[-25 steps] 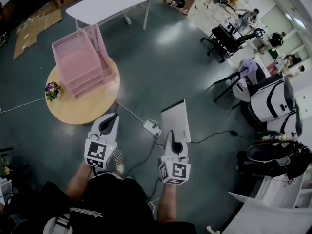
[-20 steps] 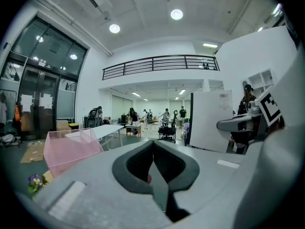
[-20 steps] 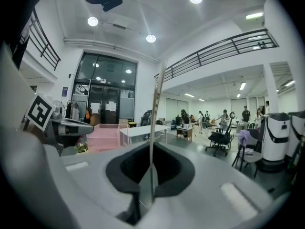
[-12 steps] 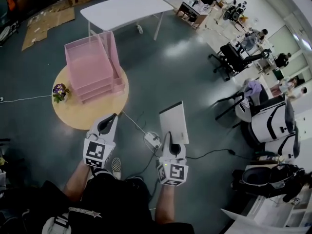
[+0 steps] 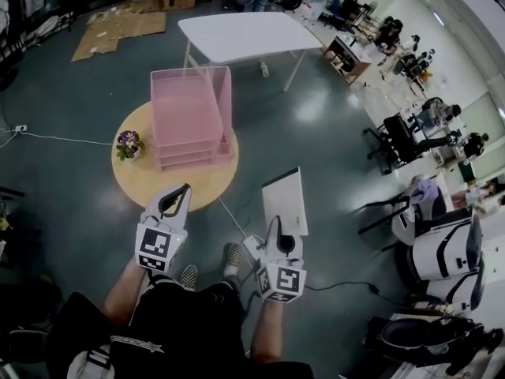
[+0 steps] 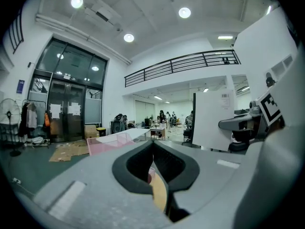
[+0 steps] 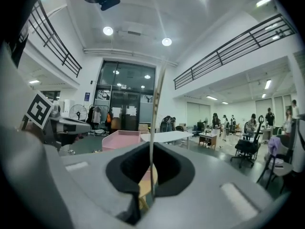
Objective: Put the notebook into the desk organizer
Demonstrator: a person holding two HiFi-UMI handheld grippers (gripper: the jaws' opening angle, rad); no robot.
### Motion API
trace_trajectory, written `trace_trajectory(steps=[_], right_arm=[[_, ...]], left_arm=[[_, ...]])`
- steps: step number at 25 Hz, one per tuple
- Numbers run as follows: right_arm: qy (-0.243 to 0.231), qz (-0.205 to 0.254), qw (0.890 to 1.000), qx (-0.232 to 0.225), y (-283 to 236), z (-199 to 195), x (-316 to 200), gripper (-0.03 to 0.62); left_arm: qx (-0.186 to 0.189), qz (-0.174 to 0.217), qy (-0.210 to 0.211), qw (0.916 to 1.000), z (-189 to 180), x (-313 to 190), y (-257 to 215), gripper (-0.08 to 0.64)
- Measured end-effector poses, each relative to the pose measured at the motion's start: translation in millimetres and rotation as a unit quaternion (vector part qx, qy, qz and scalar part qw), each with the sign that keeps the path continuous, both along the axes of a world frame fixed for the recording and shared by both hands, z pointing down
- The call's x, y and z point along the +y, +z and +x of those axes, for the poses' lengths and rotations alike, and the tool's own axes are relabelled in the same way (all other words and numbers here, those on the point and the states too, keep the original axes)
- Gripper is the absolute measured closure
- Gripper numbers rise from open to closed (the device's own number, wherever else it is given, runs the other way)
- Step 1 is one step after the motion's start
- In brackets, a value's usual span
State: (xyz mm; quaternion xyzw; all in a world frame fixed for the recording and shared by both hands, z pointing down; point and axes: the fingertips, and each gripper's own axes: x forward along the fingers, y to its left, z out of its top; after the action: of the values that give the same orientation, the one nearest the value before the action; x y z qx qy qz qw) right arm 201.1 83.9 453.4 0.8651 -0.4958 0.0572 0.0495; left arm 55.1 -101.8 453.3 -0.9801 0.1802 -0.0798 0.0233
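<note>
A: Notebook (image 5: 285, 200), where?
B: Upright in R gripper (image 5: 278, 229), jaws tight on its bottom edge. It's over the floor, apart from organizer (image 5: 189, 110) on the round surface (image 5: 130, 181).
A: R gripper view?
B: Edge-on only, a thin line. Cover shows in head view.
A: L gripper (image 5: 178, 194)?
B: Jaws together, nothing between. In its view they hide most of organizer.

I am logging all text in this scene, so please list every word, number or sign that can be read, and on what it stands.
No text here can be read.
Notebook: small printed label at its top, too small to read.
Glass doors: paper sheets, blurred.
Left gripper and right gripper: square pattern markers only, no words.
</note>
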Motion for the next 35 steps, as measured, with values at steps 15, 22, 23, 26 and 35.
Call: trace_trajectory(steps=[15,22,23,26,35], right_arm=[[-0.127,0.019,0.992,0.014,-4.3,27.4,-119.2,0.578],[-0.19,0.015,0.981,0.024,-6.1,43.1,-192.5,0.578],[-0.199,0.014,0.979,0.027,-6.6,44.4,-203.3,0.578],[-0.23,0.012,0.972,0.038,-8.8,45.3,-233.5,0.578],[-0.303,-0.009,0.936,0.179,-22.2,36.0,-320.2,0.578]], left_arm=[[0.003,0.005,-0.128,0.9917,-17.5,-72.1,7.2,0.549],[-0.001,0.0,-0.184,0.9828,-16.0,-110.6,9.3,0.549],[-0.003,-0.001,-0.193,0.9812,-16.4,-115.4,9.3,0.549],[-0.007,-0.003,-0.219,0.9757,-19.4,-128.5,9.7,0.549],[-0.014,-0.009,-0.289,0.9571,-35.5,-157.3,18.4,0.549]])
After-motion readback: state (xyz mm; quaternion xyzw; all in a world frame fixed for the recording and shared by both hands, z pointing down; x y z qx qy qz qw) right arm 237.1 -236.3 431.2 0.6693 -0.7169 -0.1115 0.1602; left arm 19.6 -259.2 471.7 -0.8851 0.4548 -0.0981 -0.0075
